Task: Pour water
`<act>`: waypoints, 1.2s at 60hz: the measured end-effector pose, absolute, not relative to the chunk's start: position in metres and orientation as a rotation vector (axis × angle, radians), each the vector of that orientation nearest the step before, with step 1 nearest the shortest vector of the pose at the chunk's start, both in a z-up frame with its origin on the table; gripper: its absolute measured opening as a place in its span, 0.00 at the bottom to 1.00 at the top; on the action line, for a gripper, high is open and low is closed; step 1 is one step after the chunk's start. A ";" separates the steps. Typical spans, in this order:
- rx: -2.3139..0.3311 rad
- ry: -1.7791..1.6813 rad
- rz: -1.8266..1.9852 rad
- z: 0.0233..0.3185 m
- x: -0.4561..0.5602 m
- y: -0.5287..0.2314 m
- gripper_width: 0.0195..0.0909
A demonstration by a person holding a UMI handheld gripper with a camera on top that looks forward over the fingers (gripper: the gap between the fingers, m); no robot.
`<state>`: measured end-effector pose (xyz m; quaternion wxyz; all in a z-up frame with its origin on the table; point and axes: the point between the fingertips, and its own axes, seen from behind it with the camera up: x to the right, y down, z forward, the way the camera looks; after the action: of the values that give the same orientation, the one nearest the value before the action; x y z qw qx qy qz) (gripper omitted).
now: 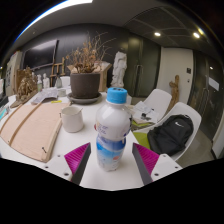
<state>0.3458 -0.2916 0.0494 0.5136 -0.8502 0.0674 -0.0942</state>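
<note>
The claw holds a plastic water bottle upright between its two fingers, the magenta pads pressed against the bottle's lower body on both sides. The bottle has a light blue cap, a clear upper part and a white-and-blue label around its middle. It stands over a white tabletop.

Just ahead of the claw and to the left of the bottle sits a small white cup. Further left lies a pale wooden board. Beyond the cup, a dark pot with dry, bare twigs rests on a saucer. To the right of the plant stands a white figurine.

Right of the bottle, past the tabletop's edge, are two white chairs, and a black bag lies on the nearer one.
</note>
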 end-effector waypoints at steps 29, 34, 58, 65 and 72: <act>-1.993 0.124 -0.211 0.046 0.346 -0.255 0.24; -1.972 0.067 -0.315 0.070 0.357 -0.247 0.24; -1.622 -0.729 -1.325 0.180 0.396 -0.125 0.24; -1.425 -0.997 -1.571 0.189 0.384 -0.100 0.24; -1.294 -1.173 -1.692 0.184 0.367 -0.083 0.24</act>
<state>0.3674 -0.0832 0.1836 0.3474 -0.4991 -0.4522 -0.6525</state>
